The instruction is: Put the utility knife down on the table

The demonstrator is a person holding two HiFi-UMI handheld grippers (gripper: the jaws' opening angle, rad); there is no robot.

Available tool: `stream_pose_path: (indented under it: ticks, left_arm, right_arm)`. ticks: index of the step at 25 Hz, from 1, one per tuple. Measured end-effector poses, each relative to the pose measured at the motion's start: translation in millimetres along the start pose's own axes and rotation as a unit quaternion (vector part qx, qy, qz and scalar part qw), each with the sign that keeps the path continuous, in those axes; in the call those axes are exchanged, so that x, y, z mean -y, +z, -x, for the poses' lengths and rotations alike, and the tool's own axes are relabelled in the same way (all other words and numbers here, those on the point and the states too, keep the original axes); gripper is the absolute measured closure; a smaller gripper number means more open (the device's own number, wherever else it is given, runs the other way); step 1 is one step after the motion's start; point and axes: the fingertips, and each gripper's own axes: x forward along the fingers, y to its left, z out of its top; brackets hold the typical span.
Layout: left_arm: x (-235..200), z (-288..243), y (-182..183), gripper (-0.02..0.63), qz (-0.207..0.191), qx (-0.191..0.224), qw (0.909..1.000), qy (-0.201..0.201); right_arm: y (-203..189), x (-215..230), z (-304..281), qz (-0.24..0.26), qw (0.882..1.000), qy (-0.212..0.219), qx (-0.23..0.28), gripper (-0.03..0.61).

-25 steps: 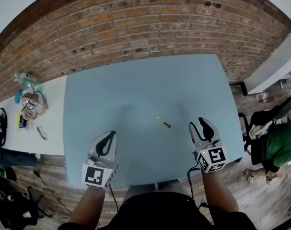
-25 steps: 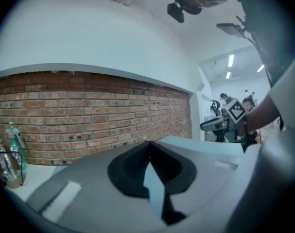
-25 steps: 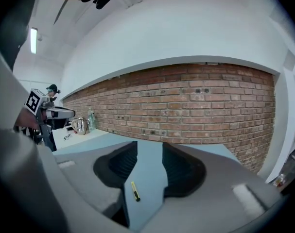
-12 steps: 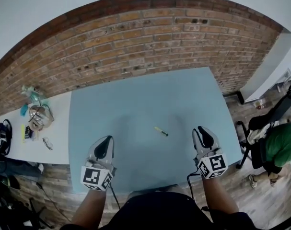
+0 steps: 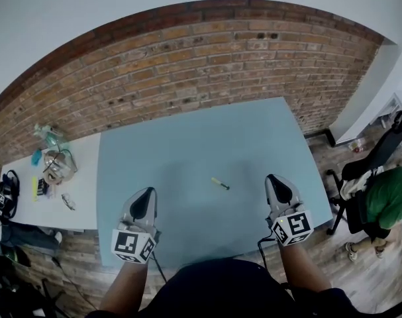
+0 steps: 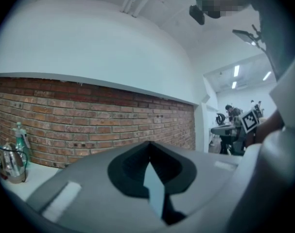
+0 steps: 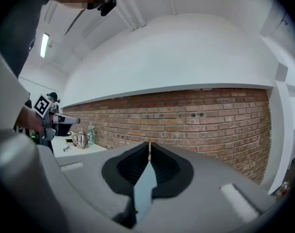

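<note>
The utility knife (image 5: 220,183), small and yellow with a dark tip, lies alone near the middle of the blue table (image 5: 187,144). Neither gripper touches it. My left gripper (image 5: 146,192) hovers over the table's near edge, left of the knife, with its jaws shut and nothing in them. My right gripper (image 5: 274,179) hangs over the near right edge, right of the knife; its jaws are closing to a thin slit with nothing between them. Both gripper views look level at the brick wall, past the left gripper (image 6: 148,143) and the right gripper (image 7: 149,143).
A white side table (image 5: 81,177) to the left carries a bottle, a glass pot (image 5: 55,163) and small clutter. A brick wall (image 5: 207,58) stands behind the table. A person in green (image 5: 389,201) sits by a chair at the right.
Both grippers have lifted and the head view has tilted up, showing more wall. The right jaws have closed from open. The knife has stayed where it lay.
</note>
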Motion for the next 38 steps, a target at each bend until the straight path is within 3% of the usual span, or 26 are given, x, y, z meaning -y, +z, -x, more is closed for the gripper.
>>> stream_pose_path:
  ticks: [8, 22, 32, 38]
  left_arm:
    - [4, 6, 11, 0.612, -0.003, 0.007, 0.9999, 0.009]
    - [-37, 15, -12, 0.612, 0.008, -0.010, 0.9990, 0.043]
    - [-24, 8, -33, 0.612, 0.015, -0.036, 0.9988, 0.029]
    - [-29, 14, -55, 0.612, 0.026, -0.060, 0.9968, 0.045]
  right_arm:
    - [0, -11, -1, 0.013, 0.999, 0.029, -0.007, 0.577]
    - [-11, -34, -38, 0.019, 0.998, 0.057, -0.019, 0.577]
    - [-19, -28, -40, 0.019, 0.998, 0.060, -0.032, 0.577]
    - [-25, -37, -47, 0.014, 0.996, 0.077, -0.035, 0.577]
